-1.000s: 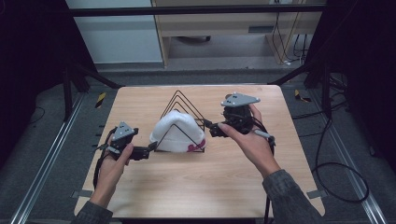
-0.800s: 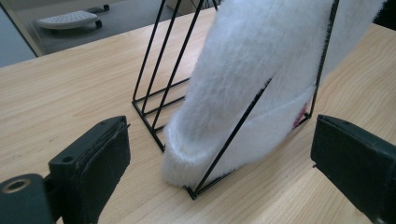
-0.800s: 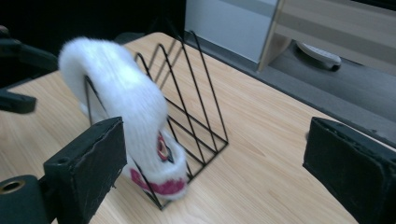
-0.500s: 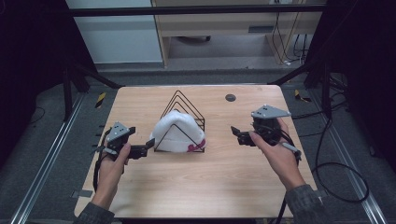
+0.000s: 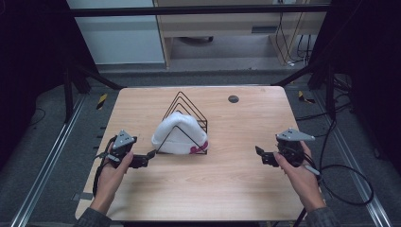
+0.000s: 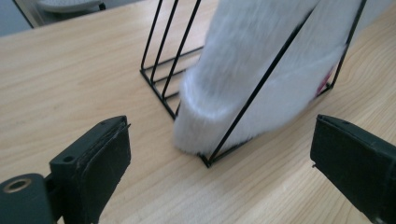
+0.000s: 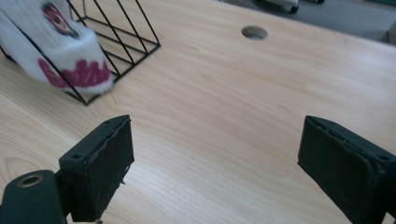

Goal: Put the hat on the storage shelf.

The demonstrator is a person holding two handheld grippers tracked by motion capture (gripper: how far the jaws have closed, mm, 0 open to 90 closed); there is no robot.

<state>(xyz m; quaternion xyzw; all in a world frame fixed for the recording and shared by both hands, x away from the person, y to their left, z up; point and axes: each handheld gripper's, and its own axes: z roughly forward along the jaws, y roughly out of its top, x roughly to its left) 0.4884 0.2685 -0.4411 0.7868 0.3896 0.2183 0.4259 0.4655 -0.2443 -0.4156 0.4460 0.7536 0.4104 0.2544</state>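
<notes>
hat: white fuzzy hat [image 5: 179, 135] sits in the black wire rack [image 5: 185, 109], near table centre, pushed into the front slot, red lettering at its right end.
bearing: from left gripper [image 5: 150, 155], hat is at 1 o'clock, just beside the tips; from right gripper [image 5: 258, 152], at 9 o'clock, well apart.
axis: hat's long side runs 3–9 across the wooden table [image 5: 236, 189].
nearer: left hand [image 5: 113, 165].
left jaws: wide apart, holding nothing, touching nothing; rack corner lies between them.
right jaws: wide apart, nothing held, over bare wood.
judgement: any reach for the hat probably falls to the left.

Hat [image 5: 178, 135] in wire rack [image 5: 185, 104], mid-table [image 5: 227, 189]; hole [image 5: 233, 99] behind right.
</notes>
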